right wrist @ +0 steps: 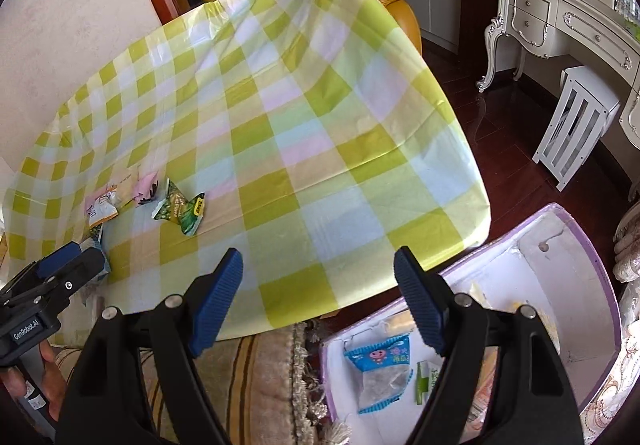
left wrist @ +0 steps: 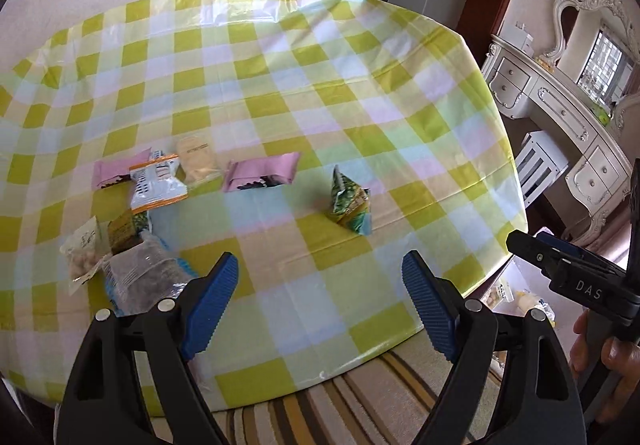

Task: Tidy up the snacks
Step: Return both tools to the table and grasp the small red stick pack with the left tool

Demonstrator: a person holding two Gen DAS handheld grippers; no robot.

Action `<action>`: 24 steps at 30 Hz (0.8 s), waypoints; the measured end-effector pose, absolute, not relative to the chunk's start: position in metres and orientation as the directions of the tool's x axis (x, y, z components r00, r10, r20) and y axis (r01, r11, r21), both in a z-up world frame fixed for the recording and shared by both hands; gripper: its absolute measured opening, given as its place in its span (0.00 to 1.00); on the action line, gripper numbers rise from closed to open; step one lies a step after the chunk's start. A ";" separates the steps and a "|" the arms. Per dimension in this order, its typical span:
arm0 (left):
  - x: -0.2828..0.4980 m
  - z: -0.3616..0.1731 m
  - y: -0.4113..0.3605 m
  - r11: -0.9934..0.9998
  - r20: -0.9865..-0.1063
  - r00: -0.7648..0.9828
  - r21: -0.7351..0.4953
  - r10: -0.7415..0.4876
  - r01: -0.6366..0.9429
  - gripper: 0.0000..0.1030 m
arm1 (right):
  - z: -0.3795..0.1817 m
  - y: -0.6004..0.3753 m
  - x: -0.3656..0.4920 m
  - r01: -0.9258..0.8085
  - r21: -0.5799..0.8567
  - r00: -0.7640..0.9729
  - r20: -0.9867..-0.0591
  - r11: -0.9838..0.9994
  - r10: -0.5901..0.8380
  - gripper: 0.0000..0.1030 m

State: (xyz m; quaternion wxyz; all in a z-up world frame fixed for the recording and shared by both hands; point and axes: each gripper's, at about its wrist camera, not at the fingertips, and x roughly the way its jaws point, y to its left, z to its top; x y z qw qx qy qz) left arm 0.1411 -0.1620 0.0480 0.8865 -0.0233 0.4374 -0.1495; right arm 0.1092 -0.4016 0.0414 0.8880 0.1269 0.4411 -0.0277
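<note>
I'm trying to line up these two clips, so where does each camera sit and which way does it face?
Left wrist: on the left gripper, facing across the checked table toward the snack packets; open fingers, right gripper at right.
Right wrist: on the right gripper, over the table's near corner and the box on the floor; left gripper and hand at left.
Shared: table, green packet.

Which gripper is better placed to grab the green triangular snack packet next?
Left, probably. The left gripper is open over the table with the green packet just ahead. The right gripper sits at the table's edge, over the box, with the packet off to its left.
</note>
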 end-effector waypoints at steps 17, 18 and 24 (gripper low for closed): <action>0.115 0.005 -0.054 0.954 -0.867 0.416 -0.298 -0.275 0.009 0.54 | 0.032 -0.305 0.131 -0.010 0.089 0.591 -0.803 0.996 0.078 0.76; 0.116 0.003 -0.055 0.954 -0.871 0.407 -0.299 -0.276 0.009 0.54 | 0.031 -0.303 0.132 -0.015 0.083 0.589 -0.804 0.996 0.076 0.76; 0.125 -0.008 -0.066 0.963 -0.899 0.351 -0.266 -0.262 0.037 0.45 | 0.025 -0.303 0.135 -0.014 0.093 0.570 -0.817 0.996 0.084 0.75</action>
